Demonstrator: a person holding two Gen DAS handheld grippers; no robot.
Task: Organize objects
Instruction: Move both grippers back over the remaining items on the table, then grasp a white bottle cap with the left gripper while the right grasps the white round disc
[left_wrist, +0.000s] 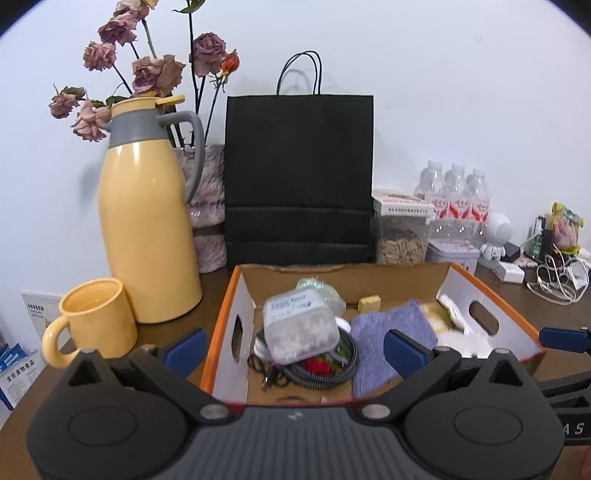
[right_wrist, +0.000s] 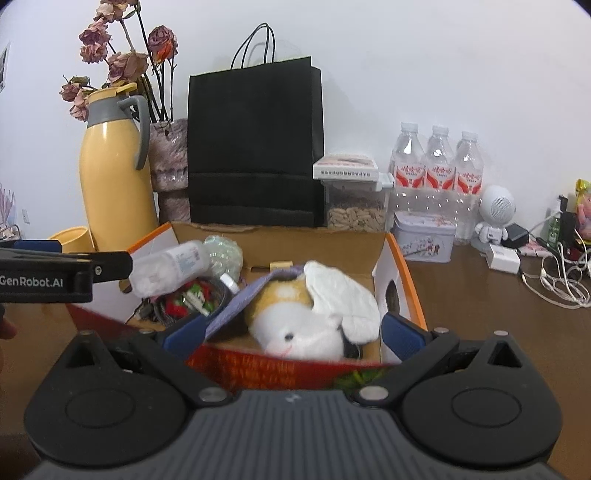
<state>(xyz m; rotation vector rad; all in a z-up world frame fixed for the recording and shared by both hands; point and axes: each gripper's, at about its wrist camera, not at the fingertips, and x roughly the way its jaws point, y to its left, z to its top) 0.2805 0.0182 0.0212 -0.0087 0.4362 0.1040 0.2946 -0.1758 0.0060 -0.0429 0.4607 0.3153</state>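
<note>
An open cardboard box with orange rim (left_wrist: 221, 314) (right_wrist: 406, 273) sits on the brown table. It holds a clear tub of cotton swabs (left_wrist: 301, 326) (right_wrist: 166, 266), a coiled cable (left_wrist: 332, 373), a purple cloth (left_wrist: 391, 332) and a white and yellow plush toy (right_wrist: 310, 317) (left_wrist: 461, 332). My left gripper (left_wrist: 291, 350) is open and empty above the box's near left part. My right gripper (right_wrist: 291, 332) is open and empty over the box's near edge, in front of the plush toy. Each gripper shows at the other view's edge.
A yellow thermos (left_wrist: 147, 221) and yellow mug (left_wrist: 96, 321) stand left of the box. A black paper bag (left_wrist: 299, 177), dried roses (left_wrist: 155, 70), a snack jar (right_wrist: 356, 199), water bottles (right_wrist: 437, 173), a tin (right_wrist: 424, 236), a white speaker (right_wrist: 495, 210) and cables (right_wrist: 561, 280) stand behind and right.
</note>
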